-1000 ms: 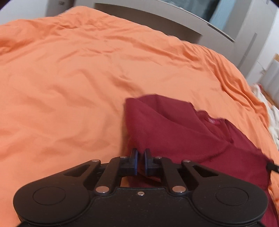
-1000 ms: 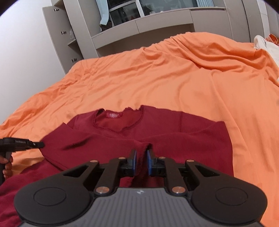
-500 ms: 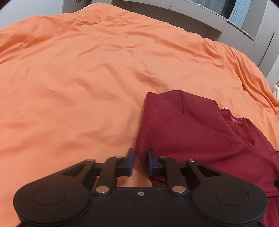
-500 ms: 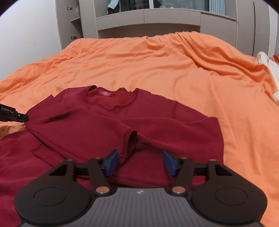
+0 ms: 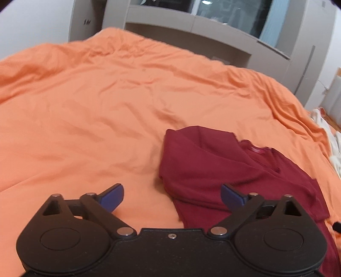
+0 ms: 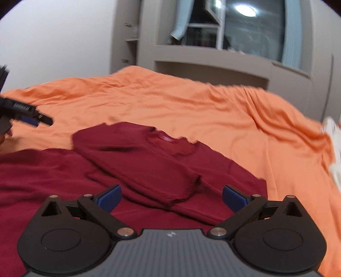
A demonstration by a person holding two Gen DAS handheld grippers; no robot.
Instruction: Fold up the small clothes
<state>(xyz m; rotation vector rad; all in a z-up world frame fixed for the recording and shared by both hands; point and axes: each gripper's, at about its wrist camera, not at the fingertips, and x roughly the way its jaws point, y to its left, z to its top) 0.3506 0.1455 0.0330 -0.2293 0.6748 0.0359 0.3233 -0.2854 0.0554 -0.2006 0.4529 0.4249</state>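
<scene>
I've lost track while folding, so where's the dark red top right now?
The dark red top lies on the orange bedspread, sleeves folded in, in front of the open right gripper in its view.

Home bedroom: bed under orange sheet, grey built-in wardrobe unit behind.

Orange bedsheet covers the bed, creased throughout, with heavier folds toward the far right edge. Grey built-in cabinet unit stands behind the far end, with an open recess. Window above it, with pale blue curtain. White fabric lies at the far right.
</scene>
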